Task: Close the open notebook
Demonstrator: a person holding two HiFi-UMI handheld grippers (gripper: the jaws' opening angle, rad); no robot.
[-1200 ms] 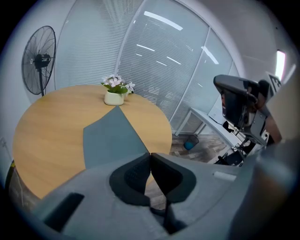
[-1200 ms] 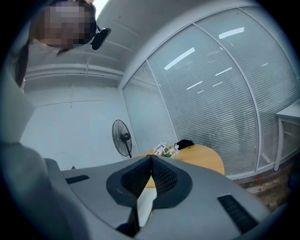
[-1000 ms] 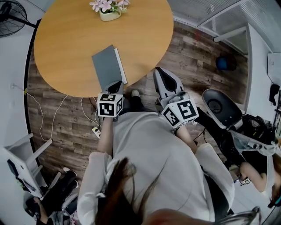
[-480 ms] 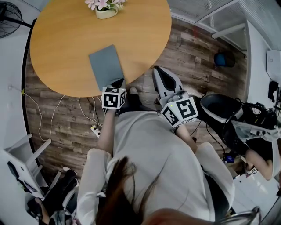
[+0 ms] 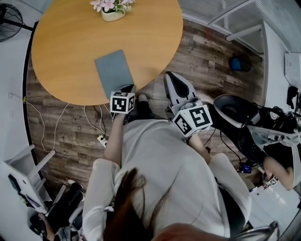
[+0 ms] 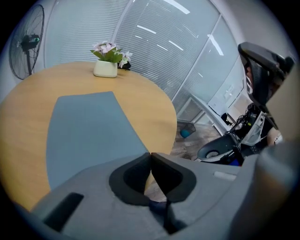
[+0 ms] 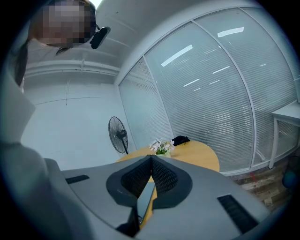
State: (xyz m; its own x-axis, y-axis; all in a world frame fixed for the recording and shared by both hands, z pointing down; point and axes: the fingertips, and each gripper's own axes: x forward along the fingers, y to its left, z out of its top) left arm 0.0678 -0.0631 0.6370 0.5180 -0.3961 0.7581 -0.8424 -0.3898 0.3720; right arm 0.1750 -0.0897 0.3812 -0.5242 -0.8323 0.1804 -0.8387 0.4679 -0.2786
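**A:** And there lay the notebook (image 5: pixel 114 71), grey cover down and flat on the round surface (image 5: pixel 66 42). It sat close to the edge nearest you, well apart from the flower pot (image 5: pixel 113 13) on the far side.

**B:** It looked closed to me, with no page showing along its edges. Your left claw (image 6: pixel 150 153) had its jaws pressed together with nothing between them, and the tips sat right at the near end of the cover.

**A:** Touching it?

**B:** Neither view let me say. It was either just beside the cover or barely on it. Your right claw (image 7: pixel 151 157) was pinched together too and empty. You held it off to the side over the floor, pointing roughly level.

**A:** So what did that moment call for?

**B:** A gentle finish, I'd say. If you meant to press the cover, those blunt closed tips suited it. The push had to go straight down, not forward, or the book could have slid on that smooth wood. If the cover already lay flush, you only needed to lift the left claw straight up, so the tips didn't drag the corner.

**A:** And the right one?

**B:** Best held where it was, clear of the book.
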